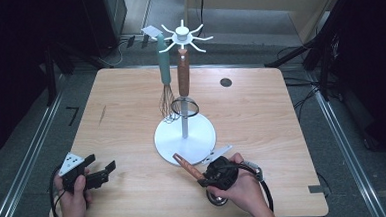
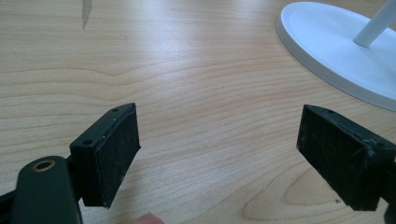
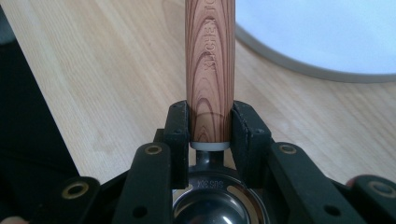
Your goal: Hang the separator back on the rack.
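A white utensil stand point(image 1: 184, 114) rises from a round base point(image 1: 168, 140) at the table's middle. From its top hooks hang a teal-handled whisk point(image 1: 165, 70) and a wooden-handled utensil point(image 1: 183, 74) with a wire ring at its lower end. My right gripper point(image 1: 205, 178) is at the front edge, shut on the wooden handle point(image 3: 209, 65) of a spoon-like utensil. That handle point(image 1: 186, 166) points toward the base, and the steel bowl point(image 3: 217, 207) sits behind the jaws. My left gripper point(image 1: 102, 172) hovers open over bare wood at front left, its pads point(image 2: 116, 149) wide apart.
The wooden table point(image 1: 262, 125) has a small dark round disc point(image 1: 225, 82) at back right and a dark streak point(image 1: 102, 114) at left. The stand's base edge point(image 2: 322, 51) lies ahead and right of the left gripper. Dark floor and cables surround the table.
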### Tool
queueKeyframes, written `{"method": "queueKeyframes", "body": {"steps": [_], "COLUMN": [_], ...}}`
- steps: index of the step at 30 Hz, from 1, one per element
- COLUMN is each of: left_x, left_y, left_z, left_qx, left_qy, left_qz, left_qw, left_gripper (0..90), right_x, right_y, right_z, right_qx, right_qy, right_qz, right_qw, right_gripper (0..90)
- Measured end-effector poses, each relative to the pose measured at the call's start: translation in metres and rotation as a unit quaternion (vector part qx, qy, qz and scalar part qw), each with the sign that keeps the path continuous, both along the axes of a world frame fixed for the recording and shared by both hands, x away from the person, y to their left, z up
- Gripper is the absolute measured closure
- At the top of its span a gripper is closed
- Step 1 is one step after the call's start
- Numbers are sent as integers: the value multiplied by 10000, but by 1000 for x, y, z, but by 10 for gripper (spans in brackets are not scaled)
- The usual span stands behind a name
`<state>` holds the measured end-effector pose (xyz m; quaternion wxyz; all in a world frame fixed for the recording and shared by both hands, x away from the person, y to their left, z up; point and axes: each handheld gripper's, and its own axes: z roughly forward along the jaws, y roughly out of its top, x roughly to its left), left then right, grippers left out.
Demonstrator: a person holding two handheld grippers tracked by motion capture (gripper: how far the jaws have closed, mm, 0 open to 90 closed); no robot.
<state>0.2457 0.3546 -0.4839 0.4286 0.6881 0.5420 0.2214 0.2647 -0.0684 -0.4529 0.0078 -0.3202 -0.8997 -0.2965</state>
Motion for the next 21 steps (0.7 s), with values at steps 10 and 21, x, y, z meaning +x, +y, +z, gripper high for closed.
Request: {"method": "queueKeyframes", "body": {"steps": [10,21], "left_x": [-1,-1], "left_y": [-1,1], "left_z": [0,0], "left_qx": [24,-24], "left_qy": [-66,-62], "left_qz": [-35,-36], "left_qw": [10000,10000], "left_gripper": [125,104], "right_x": [7,11], "right_y": [-19,-41], "right_z": [1,7], "right_qx": [366,803], "right_qy": [-408,-955], "right_qz": [-605,-1399], "right_qw": [9967,9823], "right_gripper": [709,709]}}
